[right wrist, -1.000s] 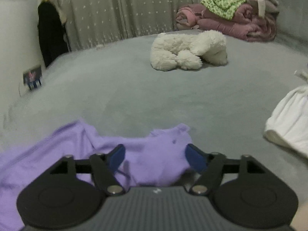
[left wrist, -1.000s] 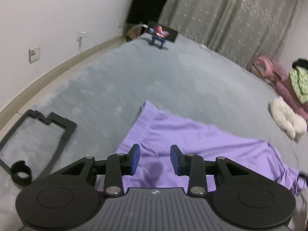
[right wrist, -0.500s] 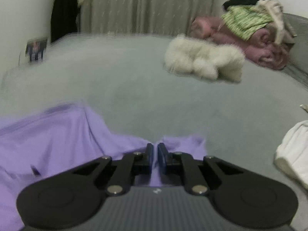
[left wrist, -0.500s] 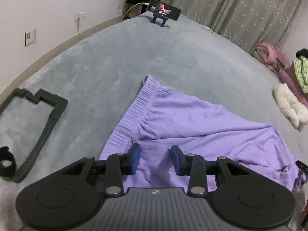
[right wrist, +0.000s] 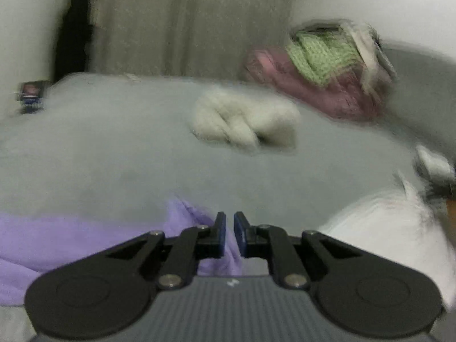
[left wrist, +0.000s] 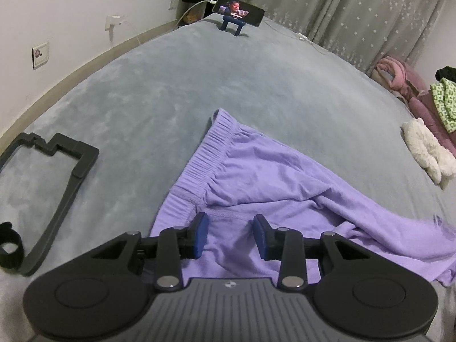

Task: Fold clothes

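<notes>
Lying spread across the grey plush bed (left wrist: pixel 159 91), the lilac cotton shorts with a gathered elastic waistband (left wrist: pixel 256 176) sit near the bed's front edge, the waistband turned toward the wall side and the legs trailing off to the right. The left tool (left wrist: pixel 230 235) hangs over the waistband end with its blue pads (left wrist: pixel 201 235) standing partly apart, a fold of lilac cloth visible in the gap; whether the pads press on that cloth cannot be told from the view. The right tool (right wrist: pixel 230 235) is clenched almost fully, only a thin slit between its pads, and a peak of the lilac fabric (right wrist: pixel 185 216) rises right at them, pinched in the grip. That view is blurred.

Left of the shorts lies a flat black plastic frame (left wrist: pixel 51 176) with a black strap loop (left wrist: pixel 10 252) at its end. At the far edge of the bed a phone on a small blue stand (left wrist: pixel 238 14) shows a lit screen. To the right rest a fluffy cream garment (left wrist: pixel 427 151), a pink padded bundle (left wrist: pixel 410 91) topped by a green patterned knit (left wrist: pixel 446 102), and, close to the right tool, a white cloth (right wrist: pixel 393 228). Grey star-print curtains (left wrist: pixel 356 8) hang behind.
</notes>
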`<state>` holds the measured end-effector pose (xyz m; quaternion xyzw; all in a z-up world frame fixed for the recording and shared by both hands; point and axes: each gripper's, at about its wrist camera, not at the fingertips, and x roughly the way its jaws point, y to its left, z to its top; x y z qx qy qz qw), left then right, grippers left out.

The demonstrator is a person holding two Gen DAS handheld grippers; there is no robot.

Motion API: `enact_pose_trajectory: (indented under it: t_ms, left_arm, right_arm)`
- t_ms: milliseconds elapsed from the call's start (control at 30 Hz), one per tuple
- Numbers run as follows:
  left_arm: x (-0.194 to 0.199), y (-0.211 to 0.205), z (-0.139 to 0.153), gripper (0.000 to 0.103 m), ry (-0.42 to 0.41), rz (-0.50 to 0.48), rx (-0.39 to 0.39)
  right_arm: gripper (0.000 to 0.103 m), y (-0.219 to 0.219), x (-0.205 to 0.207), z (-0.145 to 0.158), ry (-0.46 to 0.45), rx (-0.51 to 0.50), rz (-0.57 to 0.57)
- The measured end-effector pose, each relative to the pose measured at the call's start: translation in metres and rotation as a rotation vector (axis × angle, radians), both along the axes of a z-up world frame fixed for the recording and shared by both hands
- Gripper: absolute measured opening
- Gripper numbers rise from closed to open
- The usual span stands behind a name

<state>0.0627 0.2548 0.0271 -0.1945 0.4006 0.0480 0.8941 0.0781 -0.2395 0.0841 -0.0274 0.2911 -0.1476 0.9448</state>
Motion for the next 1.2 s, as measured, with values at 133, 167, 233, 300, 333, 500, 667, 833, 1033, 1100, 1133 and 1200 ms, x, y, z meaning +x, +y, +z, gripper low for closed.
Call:
enact_pose_trajectory:
  t_ms: [133,167,233,300,333,500,667,833,1033,1100,1133,1200]
  left_arm:
    - [0.002,0.001,-0.001,0.035,0.001,0.000,0.001]
    - [0.002,-0.001,-0.001,0.035,0.002,-0.001,0.009]
    - [0.002,-0.005,-0.001,0.035,0.002,-0.005,0.033]
    - [0.002,-0.008,-0.001,0.035,0.001,-0.010,0.052]
    - [0.002,-0.009,-0.001,0.035,0.001,-0.012,0.061]
    - [0.001,-0.006,-0.001,0.035,-0.001,-0.012,0.051]
    - [0.002,-0.006,-0.001,0.035,0.001,-0.014,0.046]
    - [0.003,-0.006,-0.001,0.035,0.002,-0.017,0.052]
    - [0.003,-0.008,-0.001,0.035,0.000,-0.015,0.065]
    - [0.003,-0.010,-0.002,0.035,-0.001,-0.017,0.077]
    - [0.003,-0.010,-0.002,0.035,-0.002,-0.018,0.080]
    - [0.002,-0.011,-0.002,0.035,-0.004,-0.018,0.084]
  right_arm:
    - [0.009,-0.008,-0.011,0.020,-0.029,-0.035,-0.039]
    - [0.013,-0.006,-0.011,0.018,-0.005,-0.024,0.007]
    - [0.027,0.002,-0.010,0.010,0.037,0.021,0.125]
    - [0.055,0.015,-0.010,0.000,0.052,0.079,0.221]
    - [0.055,0.020,-0.007,-0.003,0.058,0.102,0.252]
    - [0.058,0.018,0.021,-0.022,0.092,0.091,0.176]
    - [0.050,0.005,0.038,-0.043,0.104,0.015,0.099]
    - [0.012,0.005,0.039,-0.043,0.044,0.070,0.141]
    - [0.010,-0.043,-0.012,0.035,-0.408,0.284,0.010]
    - [0.013,-0.056,0.000,0.010,-0.247,0.292,-0.083]
    - [0.014,-0.063,0.008,-0.008,-0.135,0.300,-0.150]
    - [0.014,-0.076,0.012,-0.023,-0.039,0.389,-0.229]
